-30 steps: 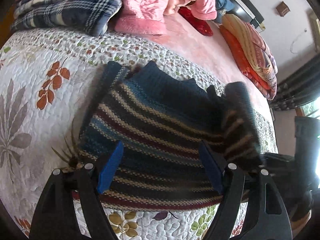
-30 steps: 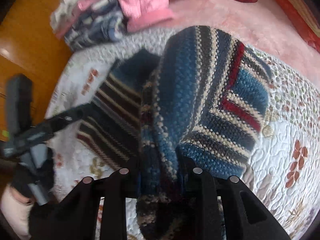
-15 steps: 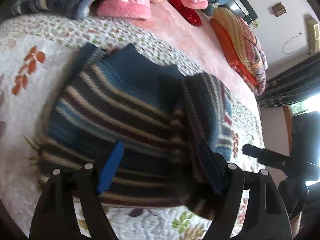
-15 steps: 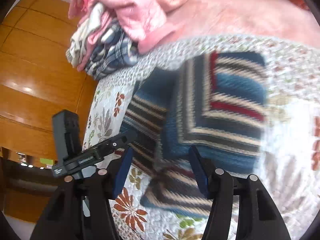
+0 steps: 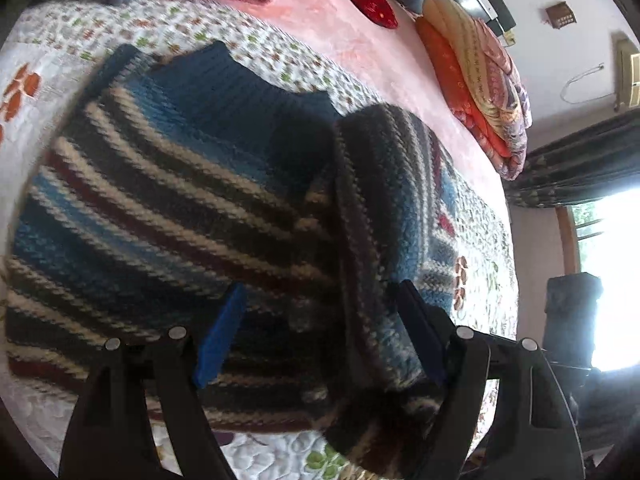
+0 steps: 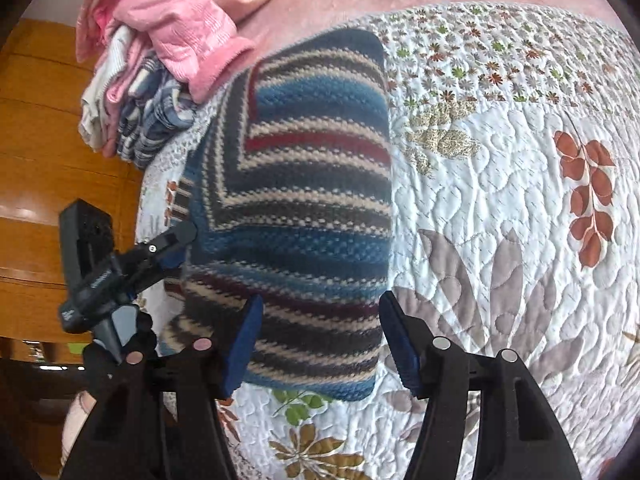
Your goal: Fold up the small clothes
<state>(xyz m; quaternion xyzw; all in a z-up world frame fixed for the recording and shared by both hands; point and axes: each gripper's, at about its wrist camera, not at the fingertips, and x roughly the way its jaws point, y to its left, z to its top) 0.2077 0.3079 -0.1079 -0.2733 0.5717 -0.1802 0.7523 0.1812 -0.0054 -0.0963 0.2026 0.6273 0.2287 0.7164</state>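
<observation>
Colours and patterns on the bed

Knitted sweater [image 6: 304, 184]: blue, cream, dark grey, maroon stripes. Quilted bedspread [image 6: 500, 208]: white, with rust, grey-brown and green leaf prints. Plush blanket [image 5: 360, 52]: plain pink. Folded quilts [image 5: 480, 76]: orange, yellow floral. Fleece garment [image 6: 180, 28]: pink. Checked cloth [image 6: 152, 120]: navy-white.

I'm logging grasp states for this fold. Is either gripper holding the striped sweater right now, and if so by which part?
Nothing is held. The right gripper and the left gripper are both open above the striped sweater, which lies folded on the quilt.
</observation>
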